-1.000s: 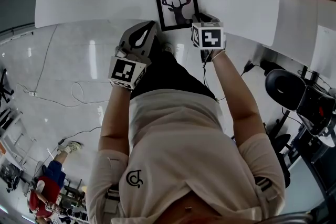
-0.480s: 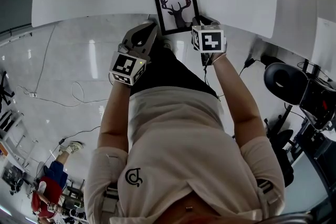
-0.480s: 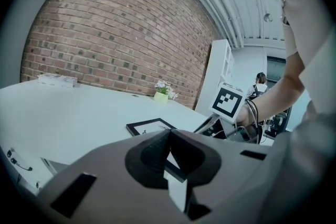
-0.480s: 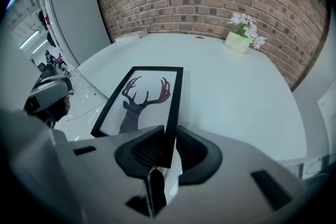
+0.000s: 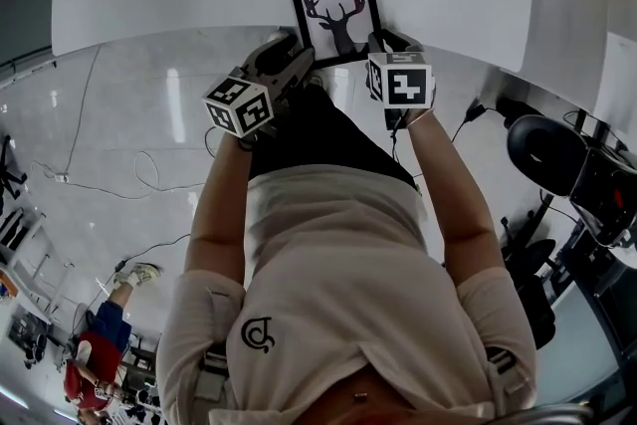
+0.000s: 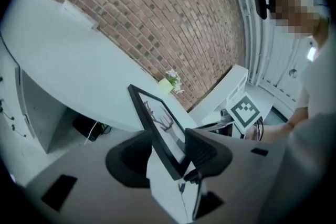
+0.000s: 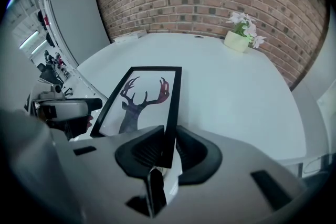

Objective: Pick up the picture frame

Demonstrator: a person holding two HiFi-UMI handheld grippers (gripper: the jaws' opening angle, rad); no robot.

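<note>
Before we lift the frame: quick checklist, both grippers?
1. Right gripper on frame: ok, jaws closed on its near right edge.
2. Left gripper grip: not ok. Jaws have just been opening; the frame corner sits between them, pads not pressing.
3. Frame past the table edge for jaw access: ok, near edge overhangs.
4. Nothing lying on the frame: ok.
5. Plant clear of the lift: ok, far across the table.
</note>
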